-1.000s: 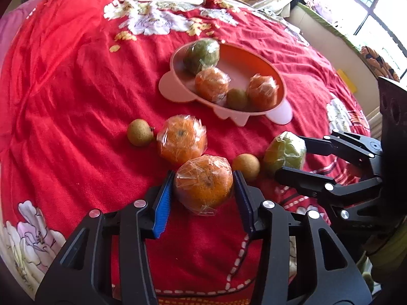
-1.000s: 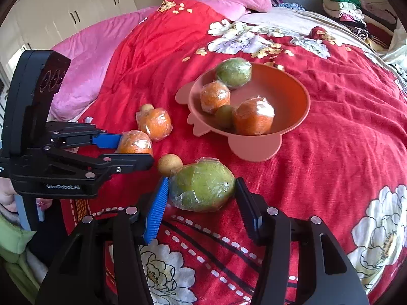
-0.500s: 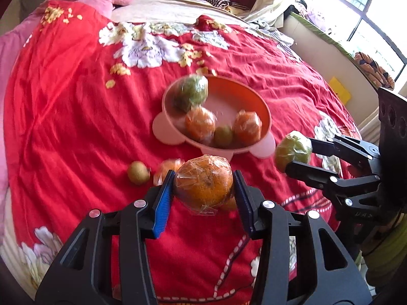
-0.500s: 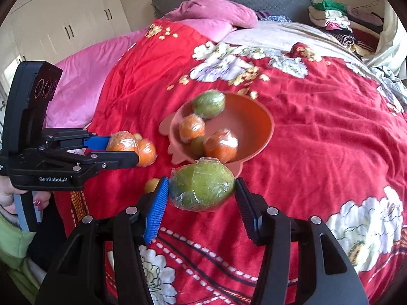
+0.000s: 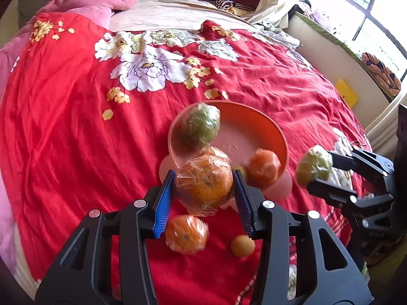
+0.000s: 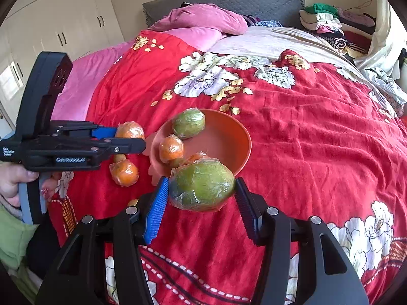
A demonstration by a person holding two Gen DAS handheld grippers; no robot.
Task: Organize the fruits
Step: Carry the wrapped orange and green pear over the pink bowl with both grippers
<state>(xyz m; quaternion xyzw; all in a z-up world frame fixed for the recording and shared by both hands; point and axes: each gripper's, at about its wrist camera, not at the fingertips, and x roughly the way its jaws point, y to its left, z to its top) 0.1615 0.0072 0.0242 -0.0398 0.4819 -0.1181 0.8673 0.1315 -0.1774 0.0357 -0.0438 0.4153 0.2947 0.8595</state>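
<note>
left hand-held gripper (image 5: pixel 204 186) clamped a wrapped orange (image 5: pixel 203 183), right hand-held gripper (image 6: pixel 202 195) a green fruit (image 6: pixel 202 185); best released low over the bowl (image 6: pixel 229 137).

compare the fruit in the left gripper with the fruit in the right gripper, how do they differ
The wrapped orange is orange and round; the wrapped green fruit is green, oval and wider. The left gripper holds the former, the right gripper the latter. Both are in clear film, lifted off the bedspread.

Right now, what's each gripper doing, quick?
Left gripper: closed on the wrapped orange, lifted off the bed.
Right gripper: closed on the wrapped green fruit, also lifted.
</note>
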